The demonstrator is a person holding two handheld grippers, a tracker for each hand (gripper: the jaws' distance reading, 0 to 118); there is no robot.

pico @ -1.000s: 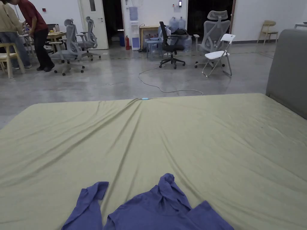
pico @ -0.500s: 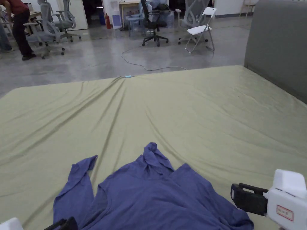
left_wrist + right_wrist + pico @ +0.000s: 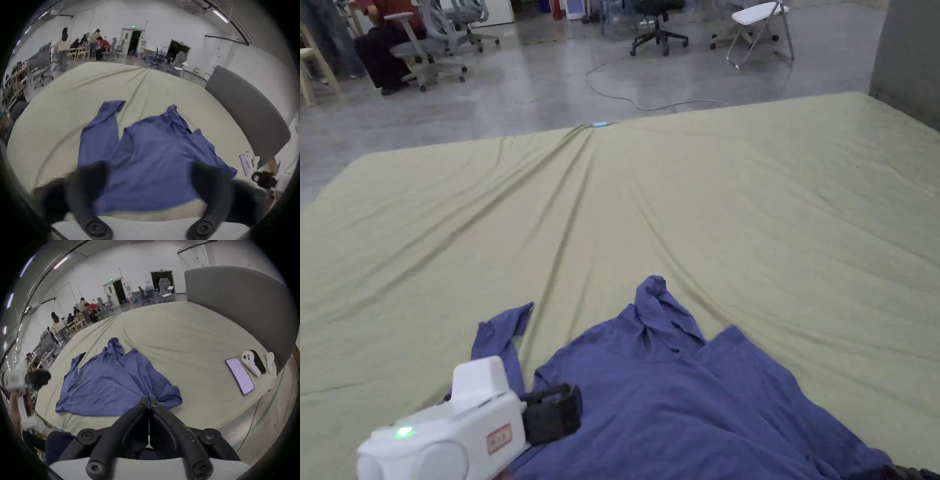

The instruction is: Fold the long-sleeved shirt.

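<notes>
A blue long-sleeved shirt (image 3: 675,387) lies crumpled on the green bed sheet (image 3: 737,206), one sleeve (image 3: 497,331) stretched away to the left and the collar end pointing away from me. My left gripper (image 3: 556,412) hovers over the shirt's left side. In the left gripper view its jaws stand wide apart over the shirt (image 3: 154,154), the left gripper (image 3: 149,178) open and holding nothing. My right gripper (image 3: 148,400) is shut, its tips by the shirt's (image 3: 105,382) near right corner. I see no cloth between them.
A phone (image 3: 240,376) and a white controller (image 3: 250,363) lie on the bed's right side by the grey headboard (image 3: 235,305). Beyond the bed's far edge are a floor cable (image 3: 650,103), office chairs (image 3: 659,25) and people at tables (image 3: 84,308).
The head camera has tilted down. My left gripper has come forward into view over the shirt's left side. The right gripper has dropped back from the lower right towards the bottom corner.
</notes>
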